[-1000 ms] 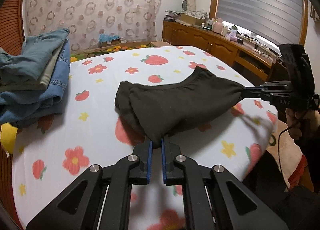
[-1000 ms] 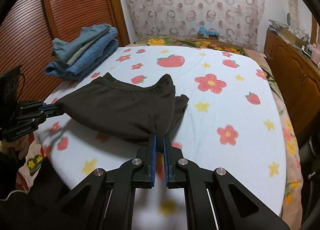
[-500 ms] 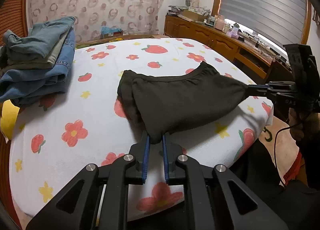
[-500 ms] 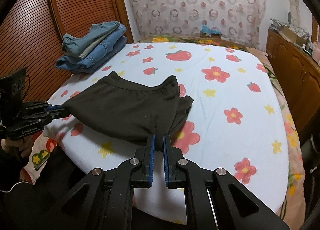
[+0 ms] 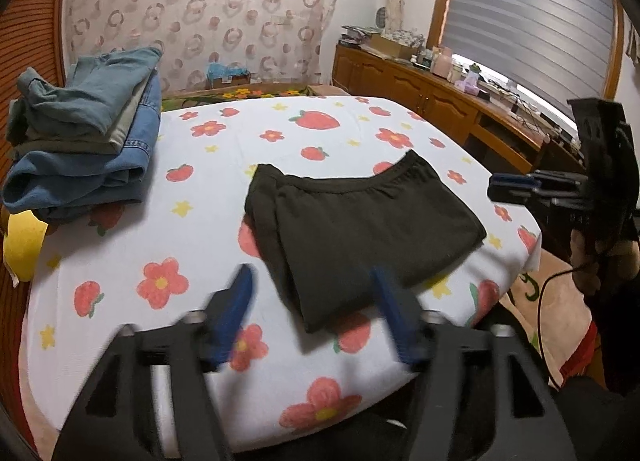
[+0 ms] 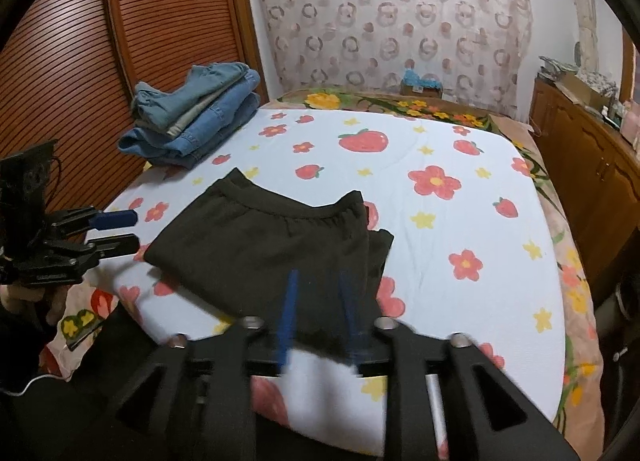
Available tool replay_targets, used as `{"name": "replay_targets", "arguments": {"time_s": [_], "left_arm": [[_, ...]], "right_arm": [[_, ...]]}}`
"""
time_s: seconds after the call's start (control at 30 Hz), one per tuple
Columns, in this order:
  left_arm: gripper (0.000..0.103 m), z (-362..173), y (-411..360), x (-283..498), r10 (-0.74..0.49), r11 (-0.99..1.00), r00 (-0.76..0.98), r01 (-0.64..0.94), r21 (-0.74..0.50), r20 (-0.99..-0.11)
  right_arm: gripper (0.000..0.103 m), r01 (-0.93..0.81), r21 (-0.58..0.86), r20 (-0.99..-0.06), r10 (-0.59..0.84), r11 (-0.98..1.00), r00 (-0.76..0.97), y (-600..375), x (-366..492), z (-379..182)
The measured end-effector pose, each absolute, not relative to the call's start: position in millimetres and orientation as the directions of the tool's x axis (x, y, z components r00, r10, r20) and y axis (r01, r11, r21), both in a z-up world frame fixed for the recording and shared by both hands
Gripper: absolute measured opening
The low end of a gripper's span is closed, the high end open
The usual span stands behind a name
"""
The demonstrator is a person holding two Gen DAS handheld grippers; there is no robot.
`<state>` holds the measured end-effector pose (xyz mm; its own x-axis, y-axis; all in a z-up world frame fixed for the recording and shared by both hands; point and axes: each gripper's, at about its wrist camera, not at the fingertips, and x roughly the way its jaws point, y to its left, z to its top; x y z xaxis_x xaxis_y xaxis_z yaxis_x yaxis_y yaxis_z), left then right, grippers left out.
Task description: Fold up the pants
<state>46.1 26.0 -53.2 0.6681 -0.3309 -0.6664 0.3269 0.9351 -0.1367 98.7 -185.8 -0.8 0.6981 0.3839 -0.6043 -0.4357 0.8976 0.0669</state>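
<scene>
Dark folded pants [image 5: 360, 229] lie flat on the strawberry-and-flower sheet [image 5: 120, 229] near the bed's front edge. My left gripper [image 5: 312, 293] hovers over their near corner; its blurred blue pads [image 5: 240, 297] stand wide apart and are opening, pressing on nothing. In the right wrist view the pants [image 6: 260, 245] lie just beyond my right gripper [image 6: 318, 301], whose jaws are opening with the cloth's near edge below the gap and not pinched. Each gripper shows in the other's view, clear of the cloth: the left gripper [image 6: 120, 231] and the right gripper [image 5: 494, 188].
A stack of folded jeans [image 5: 84, 149] sits at the bed's far left corner, against a slatted wooden door [image 6: 120, 41]. A wooden cabinet [image 5: 440, 109] with clutter runs along the right wall. A person's hand [image 5: 592, 257] holds the right gripper off the bed's edge.
Both grippers were shut on the pants' corners, holding them stretched above the bed. Now both have let go with jaws apart, and the pants lie flat on the sheet.
</scene>
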Motion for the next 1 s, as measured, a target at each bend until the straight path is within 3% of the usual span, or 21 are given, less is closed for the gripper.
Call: {"name": "replay_targets", "arguments": {"time_s": [0.2,0.7,0.8,1.0], "left_arm": [[0.082,-57.4,27.9,66.2,-0.293,0.95,0.68,0.283,-0.129,-0.672],[0.082,-83.5,19.4,101.2,-0.262,0.961,0.643,0.243,-0.134,-0.719],[0.082,-87.5,20.8,105.2,-0.263,0.962,0.635,0.232,-0.145,-0.727],[0.082,-94.5,22.7,108.4,-0.268,0.962,0.622,0.213,-0.17,-0.736]], "right_arm": [[0.041,-0.422,0.044,-0.627,0.354,0.905,0.694,-172.3,120.7,-9.5],[0.043,-0.311,0.055,-0.651,0.27,0.949,0.709,-165.4,165.0,-41.6],[0.051,-0.308,0.053,-0.639,0.269,0.95,0.72,-165.0,163.0,-47.2],[0.055,-0.296,0.045,-0.619,0.259,0.954,0.741,-163.8,156.9,-49.7]]}}
